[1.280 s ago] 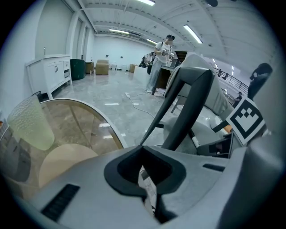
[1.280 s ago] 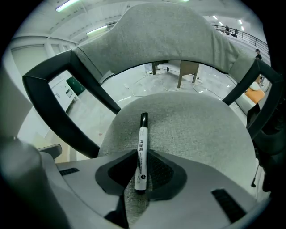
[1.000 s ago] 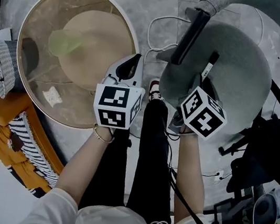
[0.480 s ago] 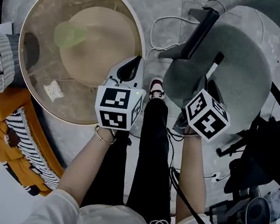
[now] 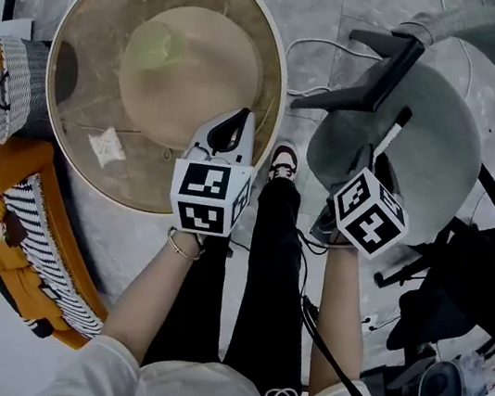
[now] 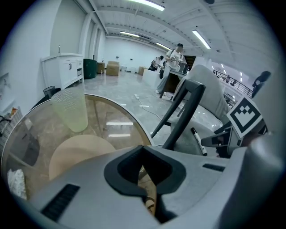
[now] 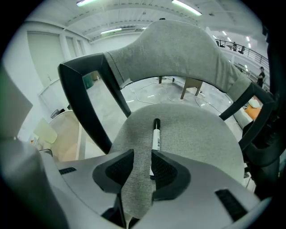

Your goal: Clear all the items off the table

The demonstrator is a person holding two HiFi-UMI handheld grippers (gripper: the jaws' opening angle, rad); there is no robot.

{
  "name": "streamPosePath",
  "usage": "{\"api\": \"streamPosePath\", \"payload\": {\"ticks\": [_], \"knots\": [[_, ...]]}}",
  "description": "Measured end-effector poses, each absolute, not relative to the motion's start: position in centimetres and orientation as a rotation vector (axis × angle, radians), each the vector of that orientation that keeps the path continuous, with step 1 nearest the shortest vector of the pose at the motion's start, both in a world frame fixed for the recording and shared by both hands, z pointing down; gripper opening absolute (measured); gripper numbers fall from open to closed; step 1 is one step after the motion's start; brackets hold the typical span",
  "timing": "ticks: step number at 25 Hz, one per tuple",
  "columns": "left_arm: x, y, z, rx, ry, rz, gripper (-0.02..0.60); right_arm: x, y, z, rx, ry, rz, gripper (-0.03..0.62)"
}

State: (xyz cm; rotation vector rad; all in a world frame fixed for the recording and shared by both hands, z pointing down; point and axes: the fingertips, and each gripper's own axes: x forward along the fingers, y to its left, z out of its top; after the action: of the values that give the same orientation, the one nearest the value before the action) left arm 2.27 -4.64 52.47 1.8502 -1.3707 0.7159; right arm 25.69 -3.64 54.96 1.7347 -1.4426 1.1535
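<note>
Left claw [image 5: 234, 122] was clenched shut with nothing in it, hanging over the right-hand rim of the round glass-topped table [image 5: 152, 176] at the upper left of the head view. That table was far from cleared. A pale green see-through plastic cup [image 5: 151, 45] stood upright near its middle, and a crumpled scrap of white paper [image 5: 106, 145] lay to the lower left of it, well apart. There was also a dark flat patch [image 5: 62, 72] by the left rim that I honestly couldn't identify.

Moving right, the right claw [image 7: 143, 157] sat over the grey fabric chair seat [image 5: 425, 147] at centre right. It was released, its jaws had just eased a bit wider, and only seat fabric showed between them. A white marker pen with a black cap [image 7: 156, 136] lay flat on the seat, its near end just beside one pad, not gripped.

My read: the marker was already off the table and parked on the chair, so things were between pickups. The cup looked like the next candidate, since the left claw was nearest. That would call for opening the jaws wide first, then reaching up-left across the glass and closing gently on the cup's wall. Thin plastic like that would probably squash or tip.
</note>
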Motion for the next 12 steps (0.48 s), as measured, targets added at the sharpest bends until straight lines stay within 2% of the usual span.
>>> {"api": "streamPosePath", "payload": {"ticks": [6, 12], "knots": [[-0.4, -3.5, 51.6, 1.827, -1.412, 0.681, 0.008, 21.8, -4.0, 53.4, 1.689, -1.528, 1.048, 0.138], [-5.1, -1.4, 50.7, 1.766, -1.48, 0.64, 0.008, 14.0, -3.5, 51.4, 1.541, -1.711, 0.887, 0.137]]}}
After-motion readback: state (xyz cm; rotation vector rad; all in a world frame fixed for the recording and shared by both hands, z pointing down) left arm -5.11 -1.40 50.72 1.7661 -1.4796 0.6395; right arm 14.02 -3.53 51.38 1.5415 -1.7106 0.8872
